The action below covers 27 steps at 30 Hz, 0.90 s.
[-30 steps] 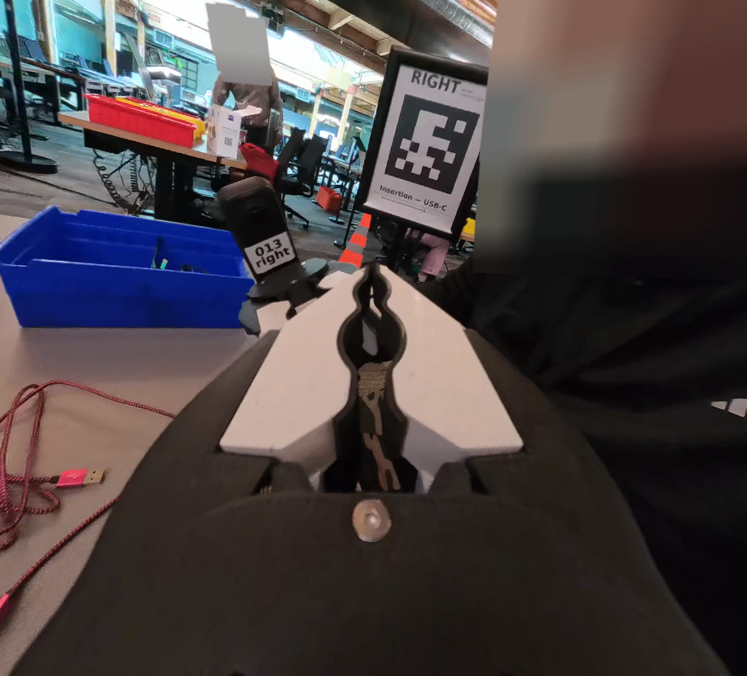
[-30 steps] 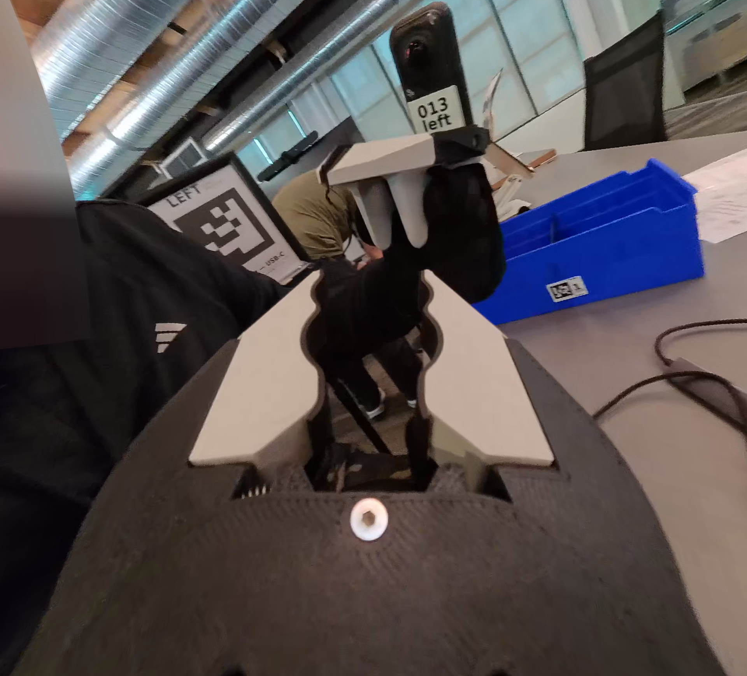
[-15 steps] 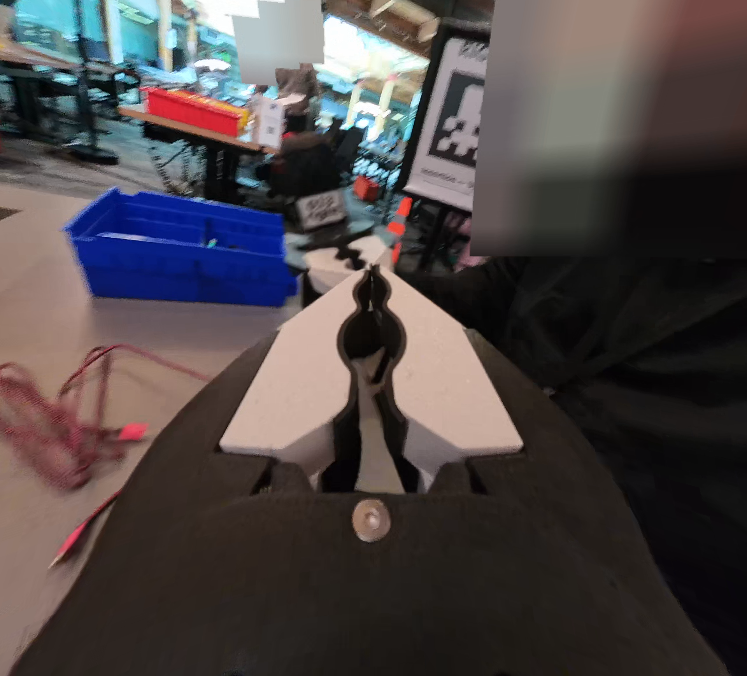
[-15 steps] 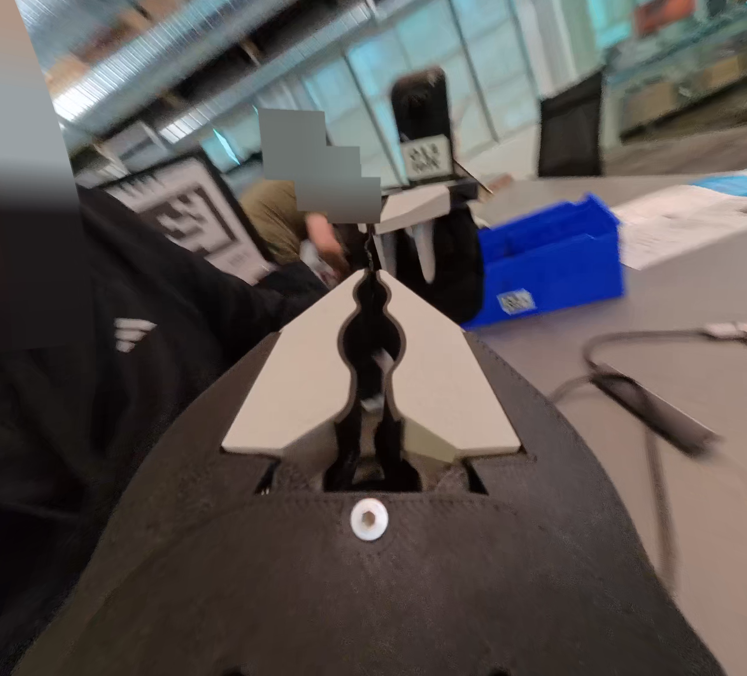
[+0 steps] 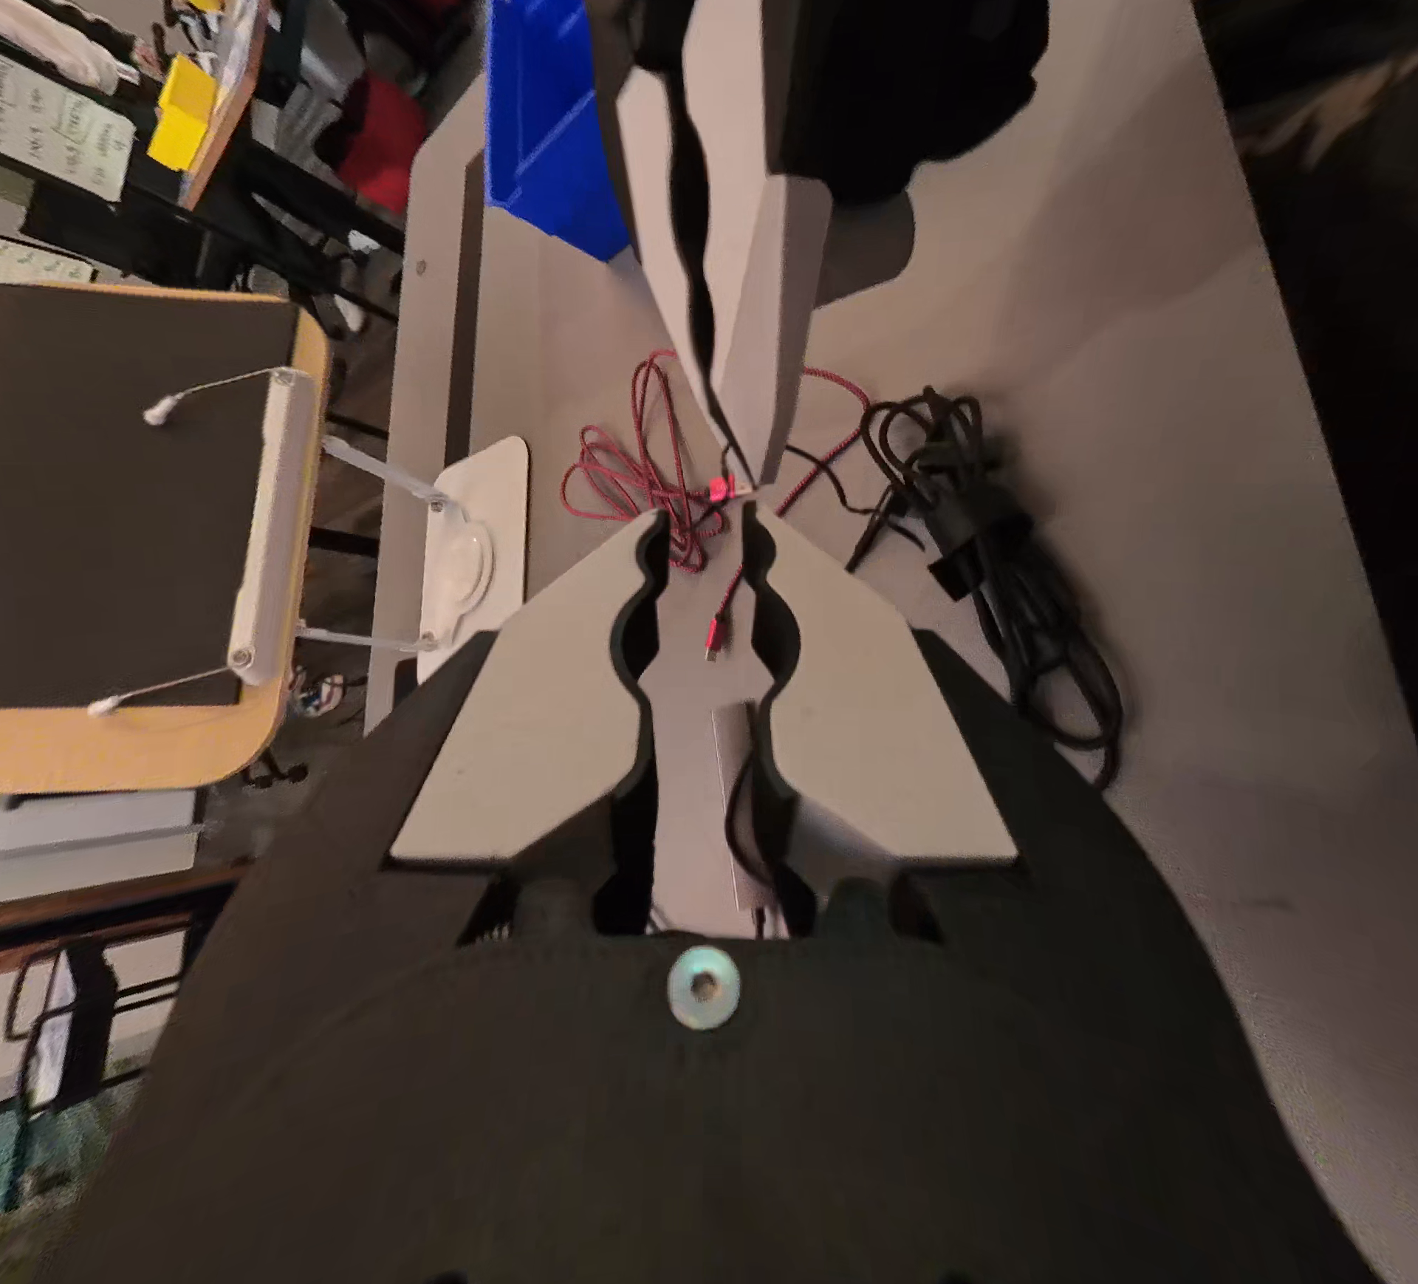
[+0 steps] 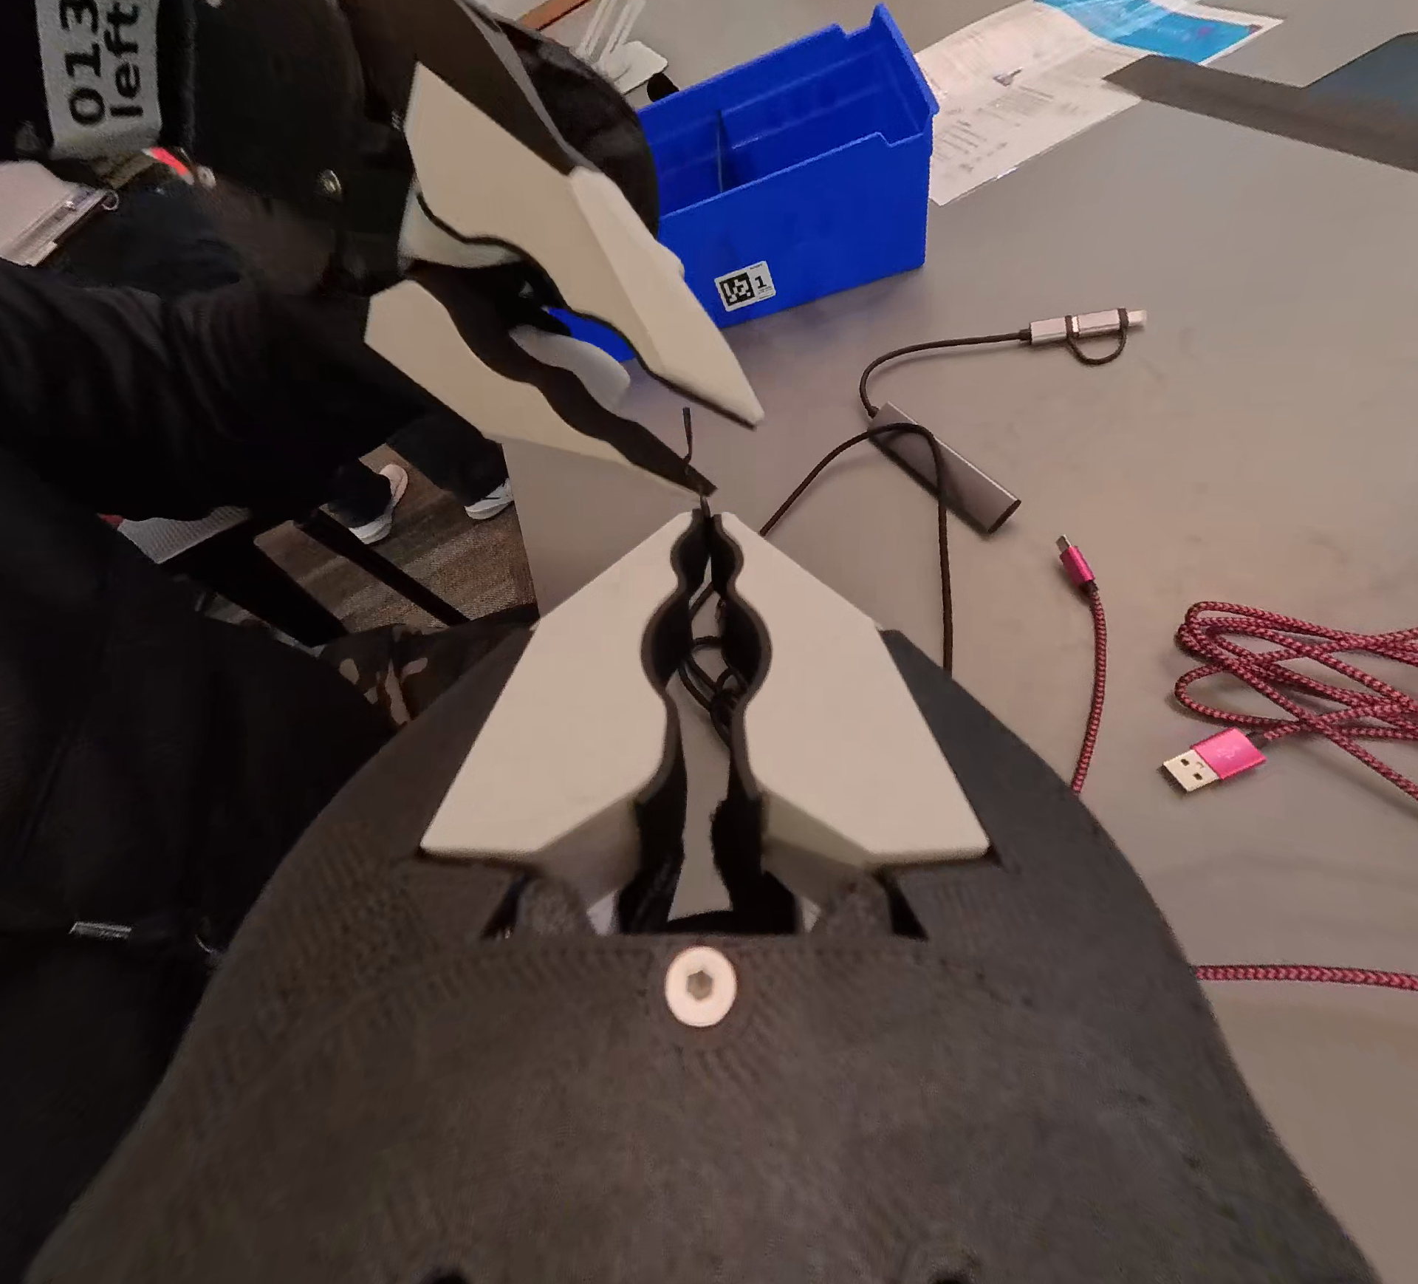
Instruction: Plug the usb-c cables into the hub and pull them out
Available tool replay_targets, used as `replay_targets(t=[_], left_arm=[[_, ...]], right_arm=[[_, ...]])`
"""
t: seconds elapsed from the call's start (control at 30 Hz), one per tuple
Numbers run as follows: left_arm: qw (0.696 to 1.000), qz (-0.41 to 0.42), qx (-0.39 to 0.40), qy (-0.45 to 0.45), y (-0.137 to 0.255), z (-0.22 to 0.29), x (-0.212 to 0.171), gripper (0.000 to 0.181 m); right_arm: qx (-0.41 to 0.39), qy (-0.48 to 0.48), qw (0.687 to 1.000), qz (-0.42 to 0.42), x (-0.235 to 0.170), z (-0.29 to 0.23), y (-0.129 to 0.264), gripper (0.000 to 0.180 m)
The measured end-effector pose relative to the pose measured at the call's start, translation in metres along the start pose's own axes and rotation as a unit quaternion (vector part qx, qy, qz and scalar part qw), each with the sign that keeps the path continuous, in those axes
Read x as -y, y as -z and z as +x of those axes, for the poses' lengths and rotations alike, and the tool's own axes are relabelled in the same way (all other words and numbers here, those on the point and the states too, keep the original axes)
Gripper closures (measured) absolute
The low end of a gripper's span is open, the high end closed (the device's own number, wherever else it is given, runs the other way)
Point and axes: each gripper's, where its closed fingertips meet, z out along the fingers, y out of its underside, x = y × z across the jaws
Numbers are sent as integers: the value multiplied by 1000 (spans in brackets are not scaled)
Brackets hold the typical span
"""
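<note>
A dark grey hub (image 6: 944, 472) lies on the grey table (image 6: 1197, 234), its black lead ending in a silver adapter plug (image 6: 1082, 326). A red braided cable (image 6: 1304, 671) lies beside it, its pink USB-C plug (image 6: 1074, 560) near the hub and its USB-A plug (image 6: 1212, 760) closer to me. My left gripper (image 5: 702, 522) is open and empty above the USB-C plug (image 5: 713, 637). My right gripper (image 6: 706, 518) is shut, tip to tip with the left gripper (image 6: 725, 450). A thin black strand runs past its tips; I cannot tell if it is pinched.
A blue bin (image 6: 806, 195) stands behind the hub, with papers (image 6: 1036, 73) to its right. A bundle of black cables (image 5: 990, 556) lies by the red cable (image 5: 637, 479). A white stand (image 5: 476, 541) sits at the table's edge. My left and right fingertips are right by each other. Left tips and right tips are each some 30 cm from the silver adapter plug (image 6: 1082, 326).
Both grippers have swung down from pointing across the room to pointing at the table and cables. My left gripper has opened. My right gripper stays shut.
</note>
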Motion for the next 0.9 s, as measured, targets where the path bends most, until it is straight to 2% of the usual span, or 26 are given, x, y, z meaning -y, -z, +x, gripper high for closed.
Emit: replay_targets(t=[0.27,0.4,0.47,0.6,0.73,0.9], left_arm=[[1000,-6,20,12,-5,-4,-3,181],[990,37,37,129,-9,-16,4,181],[974,67,26,214,-15,-17,4,181],[941,118,-2,316,-17,-23,-7,181],[953,123,-20,278,-13,-21,1,181],[969,92,-27,226,-26,-1,8,152]], right_arm=[[-11,-1,1000,3,0,3,0,180],[-15,-25,998,64,16,8,10,180],[-15,-50,993,105,26,13,20,180],[-30,-77,985,149,32,30,42,180],[-37,-79,986,145,29,34,40,180],[-36,-93,983,156,31,37,37,180]])
